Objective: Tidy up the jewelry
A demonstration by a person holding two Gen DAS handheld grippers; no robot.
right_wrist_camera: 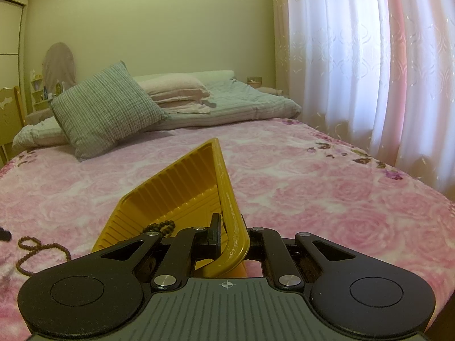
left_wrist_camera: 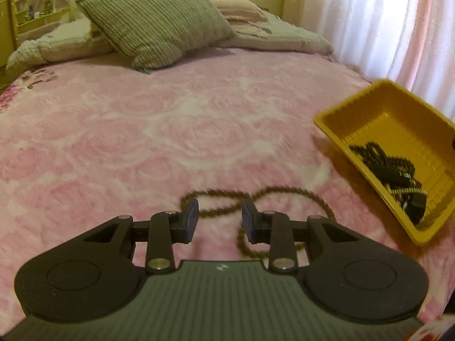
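Partly done: dark jewelry point(left_wrist_camera: 398, 173) already lies in the yellow tray point(left_wrist_camera: 335, 119), tilted on the bed point(left_wrist_camera: 170, 130); the right gripper point(right_wrist_camera: 231, 236) has its jaws pinching the tray's rim. A brown bead necklace point(left_wrist_camera: 224, 207) remains on the blanket. The left gripper point(left_wrist_camera: 220, 220) hovers over it, jaws spread, nothing between. Open bed lies all around; curtain point(left_wrist_camera: 369, 22) beyond the tray.

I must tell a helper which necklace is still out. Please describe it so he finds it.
On the pink bed cover, look left of the yellow tray. The brown bead necklace lies looped on the cover, while the dark jewelry sits inside the tray.
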